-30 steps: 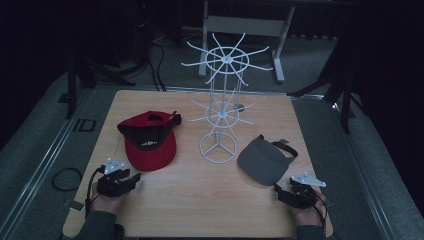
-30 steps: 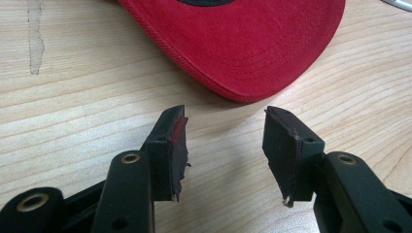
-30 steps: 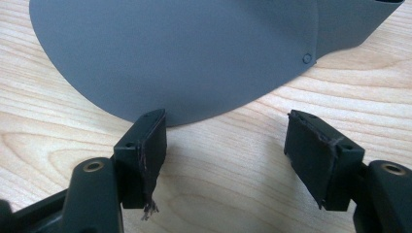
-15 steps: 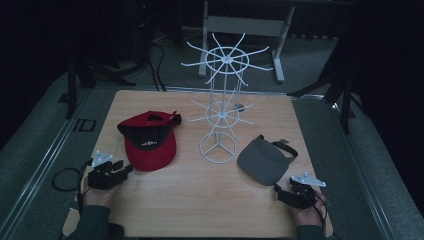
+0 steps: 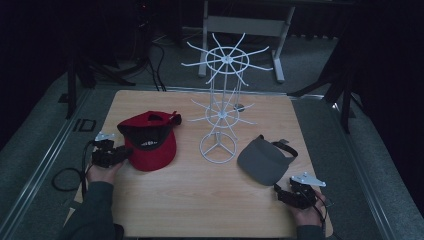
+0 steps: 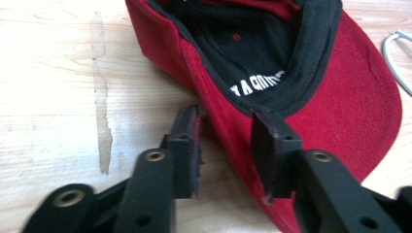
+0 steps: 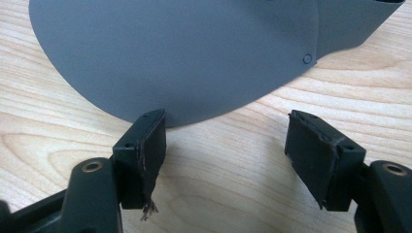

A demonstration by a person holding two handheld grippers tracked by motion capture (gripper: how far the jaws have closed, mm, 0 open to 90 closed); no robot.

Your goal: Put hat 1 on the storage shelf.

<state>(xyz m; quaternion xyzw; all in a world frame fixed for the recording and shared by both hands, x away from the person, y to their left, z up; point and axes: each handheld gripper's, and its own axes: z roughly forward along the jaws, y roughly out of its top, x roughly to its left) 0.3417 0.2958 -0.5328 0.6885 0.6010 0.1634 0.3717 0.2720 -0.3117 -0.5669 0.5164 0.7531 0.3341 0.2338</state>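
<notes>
your left gripper (image 5: 120, 153) sits at the left side of the red cap (image 5: 149, 141), and in the left gripper view its jaws straddle the cap's edge where crown meets brim. they have just been closing, with that red fabric edge between them; a gap is visible on each side, so the pads are not pressing yet. the cap (image 6: 311, 82) lies upside down on the table (image 5: 200, 200), left of the rack (image 5: 220, 120). its hollow crown faces up like a bowl, lined in black cloth with white lettering on the sweatband; nothing else lies inside it. the outer cloth is a matte red weave, the brim a flat stiff curve.

your right gripper (image 5: 286, 194) rests near the table's front right, jaws wide apart and holding nothing. in the right gripper view the grey visor (image 7: 184, 53) lies just ahead of them; whether the left jaw's tip touches its rim you cannot tell. the visor (image 5: 262, 161) is smooth, matte grey, with a rounded brim and a small rivet at one side, and a dark strap behind it.

the rack is thin white wire: a ring base, a slim post, two tiers of spokes fanning out. the table is pale wood with visible grain.
</notes>
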